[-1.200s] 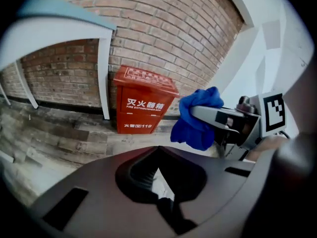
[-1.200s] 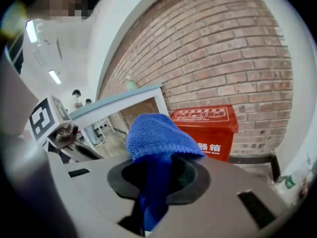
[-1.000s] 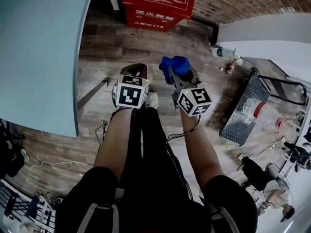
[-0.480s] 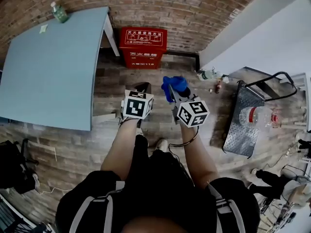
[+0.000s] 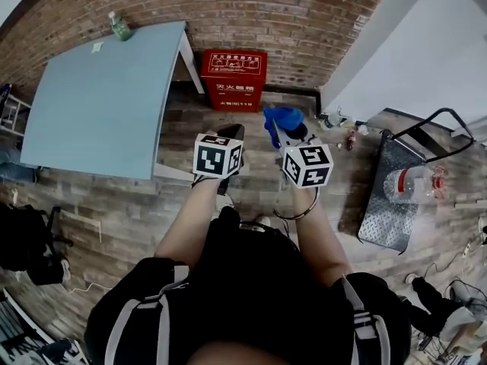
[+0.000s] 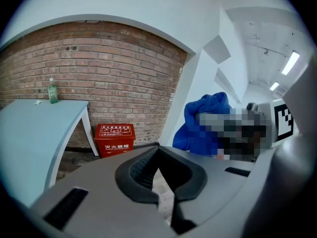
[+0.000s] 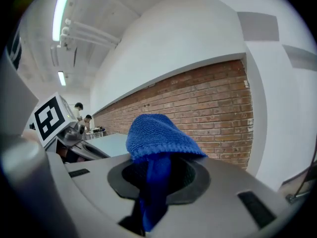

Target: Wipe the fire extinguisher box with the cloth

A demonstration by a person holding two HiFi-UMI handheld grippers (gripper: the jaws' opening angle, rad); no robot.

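Note:
The red fire extinguisher box [image 5: 233, 79] stands on the floor against the brick wall, beside the table's right leg; it also shows small in the left gripper view [image 6: 114, 139]. A blue cloth [image 5: 284, 118] bulges out of my right gripper [image 5: 280, 130], whose jaws are shut on it [image 7: 157, 148]. Held level beside it, my left gripper [image 5: 229, 137] is shut with nothing between its jaws [image 6: 161, 175]. Both grippers hover well short of the box, above the wooden floor.
A light blue table [image 5: 106, 97] with a green bottle [image 5: 119, 26] fills the left. A metal cart [image 5: 396, 196] holding a water bottle stands at the right. Small bottles [image 5: 337, 120] sit by the white wall corner. A black bag [image 5: 27, 242] lies far left.
The view has lifted and pulled back, so the box, wall and table top show more fully. Both grippers have stayed side by side with the cloth still held.

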